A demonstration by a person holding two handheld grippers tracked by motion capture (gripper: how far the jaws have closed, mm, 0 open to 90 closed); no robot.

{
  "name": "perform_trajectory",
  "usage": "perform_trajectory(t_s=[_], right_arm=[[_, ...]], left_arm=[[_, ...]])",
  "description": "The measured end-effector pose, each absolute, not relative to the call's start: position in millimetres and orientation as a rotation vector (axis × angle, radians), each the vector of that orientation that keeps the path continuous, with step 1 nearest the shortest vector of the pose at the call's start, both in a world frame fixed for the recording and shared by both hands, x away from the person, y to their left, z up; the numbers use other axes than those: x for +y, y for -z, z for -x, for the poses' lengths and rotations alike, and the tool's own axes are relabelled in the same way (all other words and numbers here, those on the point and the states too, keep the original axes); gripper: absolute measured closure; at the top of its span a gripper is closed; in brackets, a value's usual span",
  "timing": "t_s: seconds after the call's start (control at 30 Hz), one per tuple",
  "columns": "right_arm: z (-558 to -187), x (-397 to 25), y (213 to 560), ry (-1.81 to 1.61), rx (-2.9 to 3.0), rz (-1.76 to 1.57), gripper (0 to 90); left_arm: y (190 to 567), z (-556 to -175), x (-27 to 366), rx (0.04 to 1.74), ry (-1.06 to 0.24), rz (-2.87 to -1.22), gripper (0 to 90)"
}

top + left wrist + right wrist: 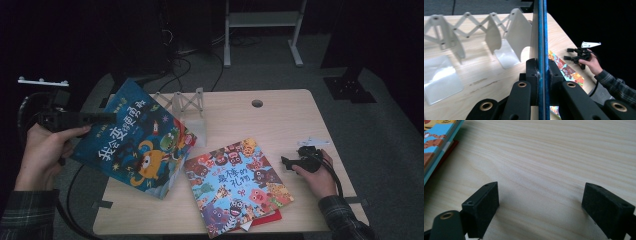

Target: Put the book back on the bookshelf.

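1. Blue picture book (135, 137) clamped at its left edge in the left gripper (95, 118); lifted and tilted, far lower corner near or on the table (280, 115) — cannot tell which.
2. In the left gripper view: book (541, 37) edge-on, running straight ahead between the two closed jaws; cover plane in line with the gripper's forward axis.
3. White folding book rack (484, 37) ahead and to the left of that edge; nearest upright divider just beside the book, a bare slot immediately left of it.
4. Judgement: slotting the book into the rack looks the likely next step. Key relation: book plane already roughly parallel to the dividers, so mainly a sideways shift to the left plus a lowering needed.
5. Left gripper clearly the nearer to the rack (187, 102), which lies just beyond the book's upper edge in the high view.
6. Second picture book (235, 185) flat on the table, right of the held book, on top of a red item (270, 217) poking out beneath.
7. Right gripper (292, 162) just right of that flat book, resting low over bare wood; jaws spread wide, nothing between them (right gripper view). Well apart from the rack.
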State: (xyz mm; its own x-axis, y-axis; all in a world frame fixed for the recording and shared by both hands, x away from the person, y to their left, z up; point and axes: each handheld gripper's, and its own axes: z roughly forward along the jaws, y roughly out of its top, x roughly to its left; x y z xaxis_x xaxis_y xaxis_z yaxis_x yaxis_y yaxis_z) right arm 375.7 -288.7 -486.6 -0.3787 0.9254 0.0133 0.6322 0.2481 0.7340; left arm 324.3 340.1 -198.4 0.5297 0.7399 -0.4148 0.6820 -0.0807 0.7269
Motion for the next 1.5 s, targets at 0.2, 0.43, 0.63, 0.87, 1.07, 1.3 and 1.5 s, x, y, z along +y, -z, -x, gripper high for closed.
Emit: perform_trajectory(t_s=[0.2,0.43,0.63,0.87,1.07,1.3,1.5], right_arm=[[-375.7,-288.7,486.6,-0.930,2.102,-1.420,13.1],[-375.7,-288.7,486.6,-0.930,2.101,-1.421,12.9],[-375.8,-288.7,486.7,-0.929,2.100,-1.422,12.7],[-375.7,-288.7,486.6,-0.929,2.099,-1.422,12.7],[-375.7,-288.7,486.6,-0.928,2.099,-1.423,12.7],[-375.7,-288.6,486.6,-0.929,2.098,-1.424,12.7],[-375.7,-288.6,486.6,-0.928,2.098,-1.424,12.6]], left_arm=[[199.6,-322.7,358.0,1.228,-0.096,-1.764,83.1],[203.2,-322.6,377.6,1.292,-0.107,-1.734,83.0],[208.0,-322.3,395.8,1.354,-0.123,-1.701,83.1],[209.9,-320.3,412.9,1.415,-0.138,-1.679,83.1],[210.5,-317.8,425.4,1.456,-0.157,-1.667,83.0],[214.0,-319.4,434.5,1.500,-0.170,-1.660,83.0],[214.1,-326.2,438.8,1.535,-0.183,-1.649,83.0]])
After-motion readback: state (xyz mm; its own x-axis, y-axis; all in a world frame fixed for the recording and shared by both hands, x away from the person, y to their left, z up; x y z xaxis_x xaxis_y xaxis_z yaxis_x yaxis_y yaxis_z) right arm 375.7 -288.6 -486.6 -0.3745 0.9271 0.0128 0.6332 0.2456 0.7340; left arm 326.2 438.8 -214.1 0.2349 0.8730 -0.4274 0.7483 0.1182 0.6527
